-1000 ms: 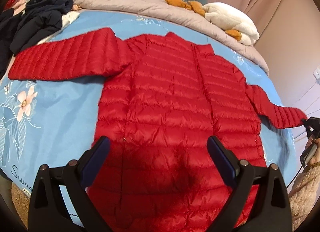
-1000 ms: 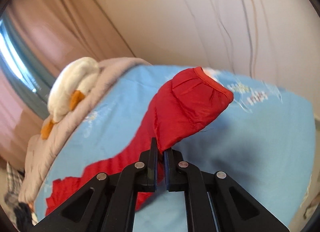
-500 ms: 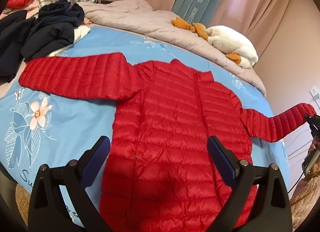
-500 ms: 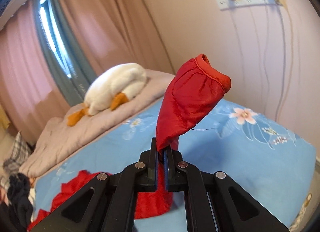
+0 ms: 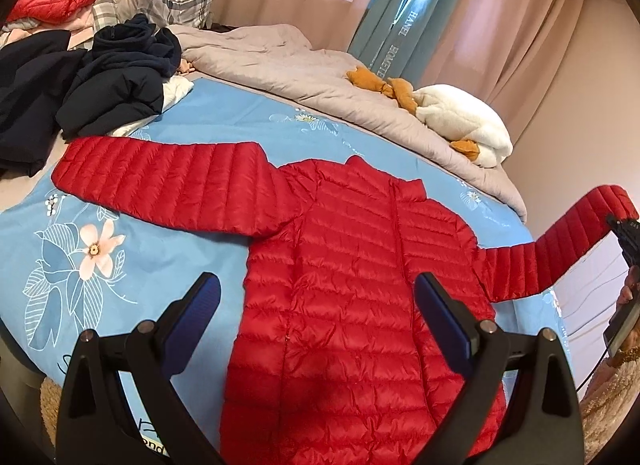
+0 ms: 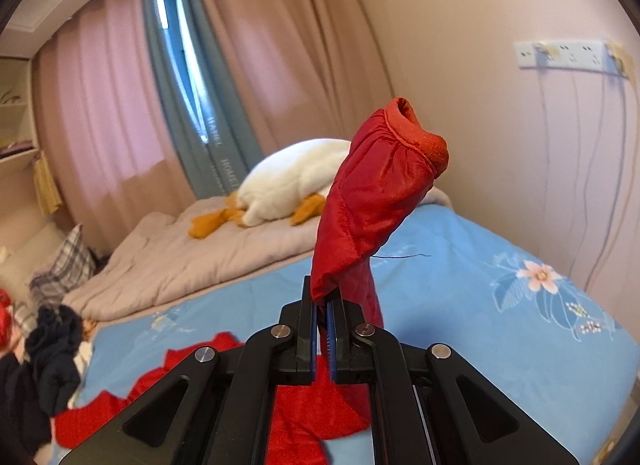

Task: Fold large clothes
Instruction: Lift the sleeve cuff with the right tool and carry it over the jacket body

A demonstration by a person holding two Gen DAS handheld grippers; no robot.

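while red jacket point(image 5: 352, 265) lies flat | sleeve point(image 6: 376, 201) lifted — right gripper point(image 6: 323, 301) pinching it

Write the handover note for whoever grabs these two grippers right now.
Right gripper: shut on the cuff end of one sleeve of the red quilted puffer jacket, lifted off the bed.
Left gripper: open, empty, hovering over the jacket's lower body.
Jacket lies flat, front up, on the blue floral bedsheet; other sleeve spread out flat.
Done: nothing folded.
Left: lay the held sleeve across the chest, fold the other sleeve, then fold the body.
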